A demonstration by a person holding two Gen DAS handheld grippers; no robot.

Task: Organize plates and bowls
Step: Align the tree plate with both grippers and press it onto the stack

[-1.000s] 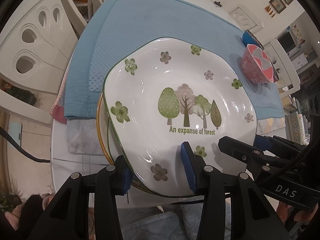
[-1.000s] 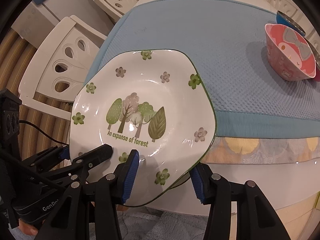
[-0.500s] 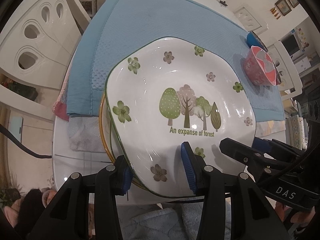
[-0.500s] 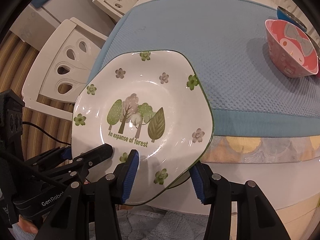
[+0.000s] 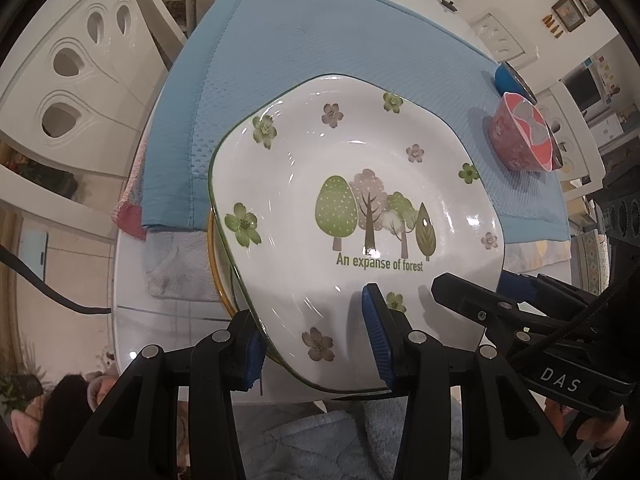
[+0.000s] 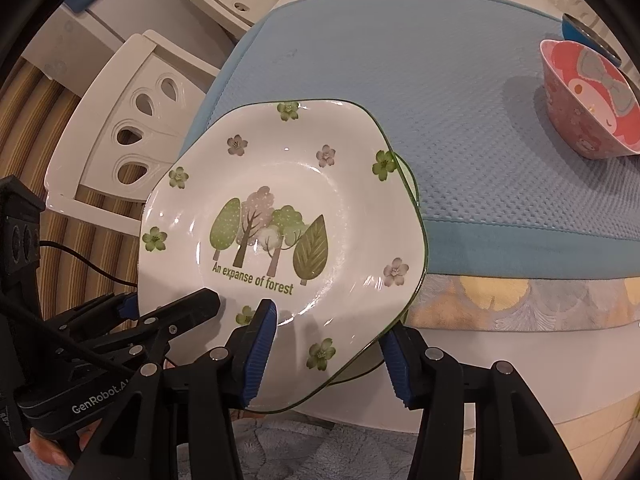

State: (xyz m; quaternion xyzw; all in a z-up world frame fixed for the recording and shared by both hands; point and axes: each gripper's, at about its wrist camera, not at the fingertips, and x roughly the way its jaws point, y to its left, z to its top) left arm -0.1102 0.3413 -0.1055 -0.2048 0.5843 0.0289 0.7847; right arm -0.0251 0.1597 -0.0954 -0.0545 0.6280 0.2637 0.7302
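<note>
A white plate (image 5: 360,184) (image 6: 288,216) printed with trees and "An expanse of forest" is held tilted over the table's near edge. My left gripper (image 5: 314,344) is shut on its near rim, one blue pad on top and one beneath. My right gripper (image 6: 326,360) is shut on the same rim a little further right, and also appears in the left wrist view (image 5: 500,308). Under the plate lie other plates, showing a yellow rim (image 5: 214,264) and a green rim (image 6: 409,178). A pink bowl (image 5: 520,136) (image 6: 588,100) stands at the far right, with a blue bowl (image 5: 506,76) behind it.
A blue mat (image 5: 320,40) (image 6: 400,60) covers most of the white table (image 5: 132,320). White chairs (image 5: 60,92) (image 6: 132,128) stand along the left side. A black cable (image 5: 48,300) runs at the left. Fluffy pale fabric (image 6: 320,452) lies below the table edge.
The plate stays clamped in both grippers. It has tilted slightly, so a lower plate's green rim now shows past its right edge in the right wrist view.
</note>
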